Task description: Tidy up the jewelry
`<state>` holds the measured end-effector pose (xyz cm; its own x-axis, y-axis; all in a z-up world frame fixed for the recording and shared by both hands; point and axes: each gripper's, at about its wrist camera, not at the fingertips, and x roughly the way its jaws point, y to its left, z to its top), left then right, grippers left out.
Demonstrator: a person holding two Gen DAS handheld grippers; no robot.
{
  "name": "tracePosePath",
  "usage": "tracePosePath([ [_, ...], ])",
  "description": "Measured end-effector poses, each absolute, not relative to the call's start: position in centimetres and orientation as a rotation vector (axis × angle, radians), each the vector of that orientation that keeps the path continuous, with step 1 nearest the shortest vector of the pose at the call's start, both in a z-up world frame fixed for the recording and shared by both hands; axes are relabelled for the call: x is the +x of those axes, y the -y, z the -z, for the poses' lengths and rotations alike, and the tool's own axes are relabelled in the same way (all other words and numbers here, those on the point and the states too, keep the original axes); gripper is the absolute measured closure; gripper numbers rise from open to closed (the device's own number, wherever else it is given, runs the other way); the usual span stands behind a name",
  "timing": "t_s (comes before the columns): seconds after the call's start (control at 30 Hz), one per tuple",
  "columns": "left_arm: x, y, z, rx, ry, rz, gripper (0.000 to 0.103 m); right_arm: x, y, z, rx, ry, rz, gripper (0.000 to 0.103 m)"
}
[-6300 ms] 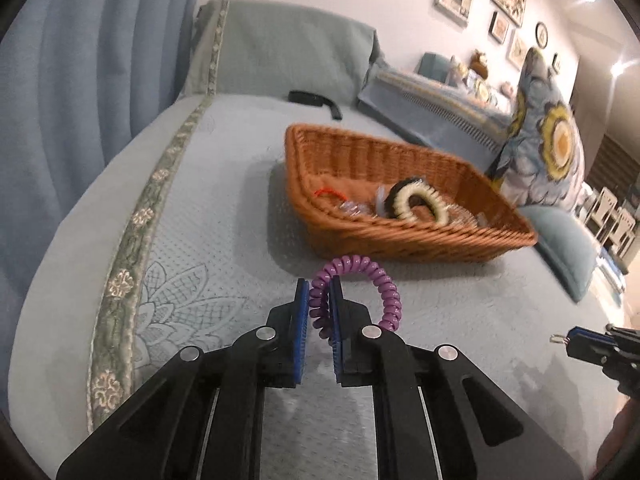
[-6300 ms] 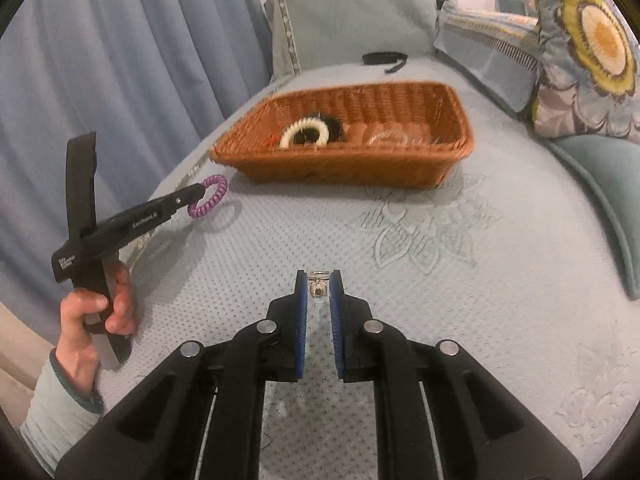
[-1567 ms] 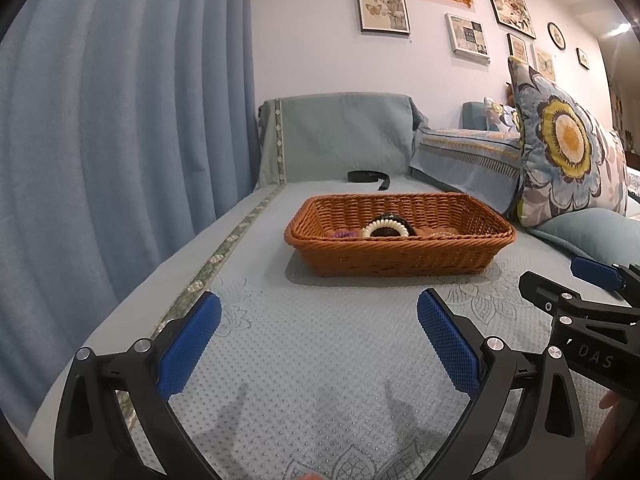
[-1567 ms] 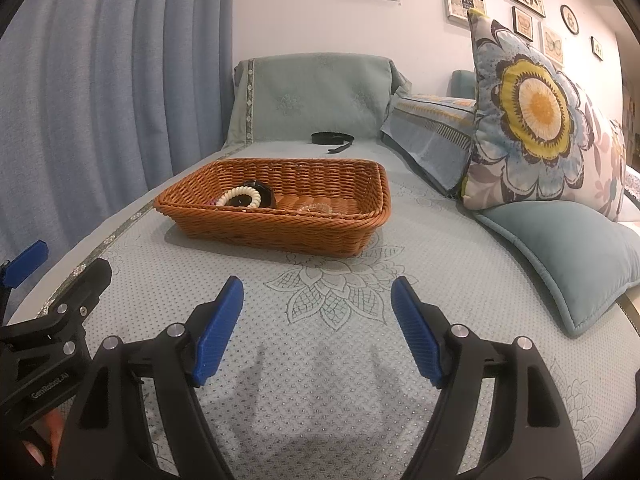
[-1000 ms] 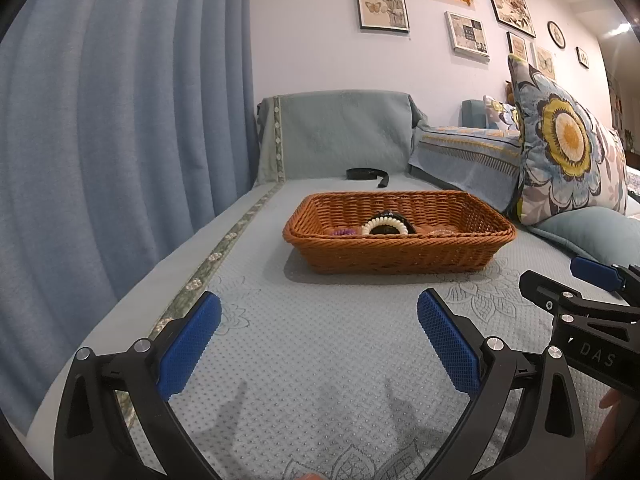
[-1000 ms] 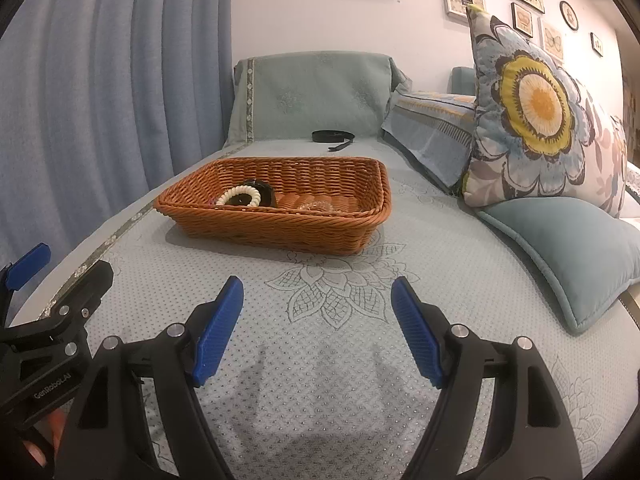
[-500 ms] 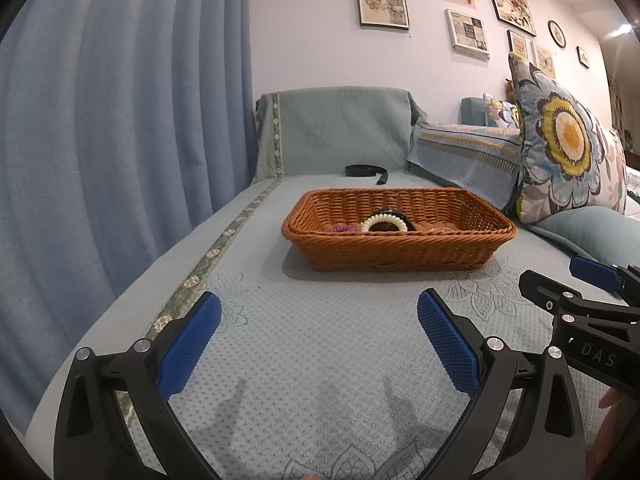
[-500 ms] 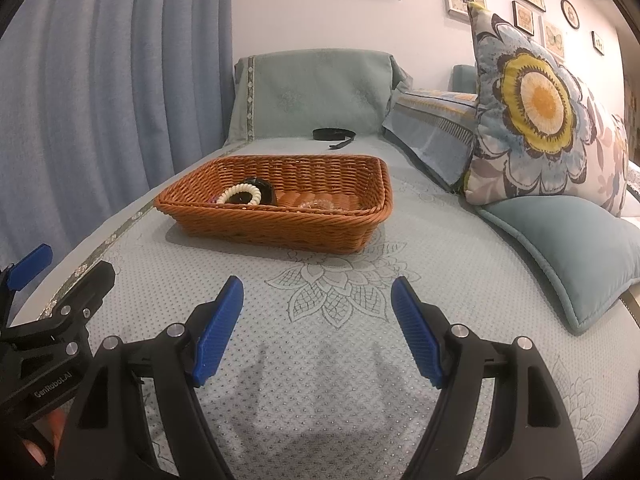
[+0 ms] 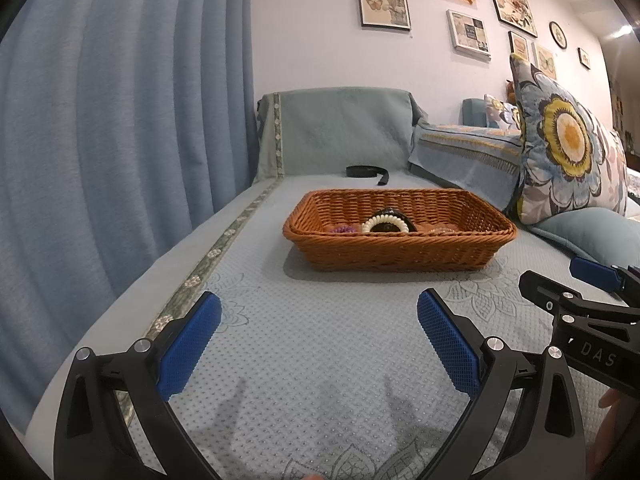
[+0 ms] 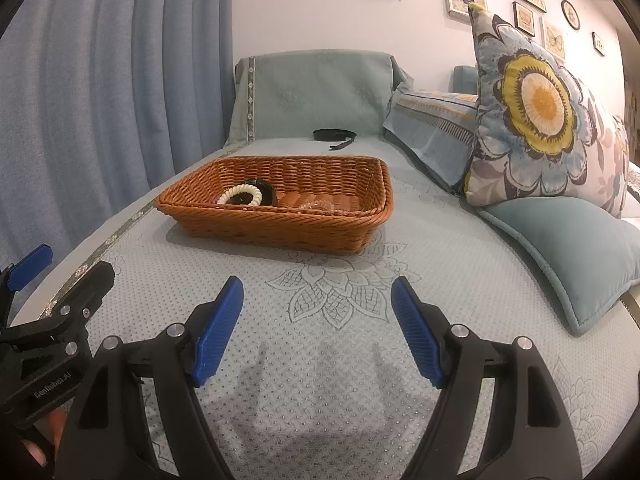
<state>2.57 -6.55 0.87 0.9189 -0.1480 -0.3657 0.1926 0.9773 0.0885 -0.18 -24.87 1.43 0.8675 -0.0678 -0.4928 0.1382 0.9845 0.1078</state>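
Light, springy bracelets (image 9: 385, 222) and hair ties lie heaped in the wicker basket (image 9: 400, 248) on the sofa seat, likely easy to pinch by a single loop. Both the left gripper (image 9: 319, 322) and right gripper (image 10: 317, 306) stand wide and empty, near side, well apart from the basket.

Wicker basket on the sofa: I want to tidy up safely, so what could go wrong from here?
1. The wicker basket sits on soft sofa fabric; a nudge could tip or slide it, spilling the cream bead bracelet.
2. The black strap lies beyond the basket; reaching over might snag the rim.
3. The left gripper and right gripper, both open and empty, hover side by side and could collide.
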Motion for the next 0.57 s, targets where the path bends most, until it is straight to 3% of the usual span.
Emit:
tracePosePath([
  [0.57,3.9,6.0,-0.8,0.101,-0.414,0.168,0.008,0.5,25.5,-0.9,0.163,-0.558,0.113,0.031],
])
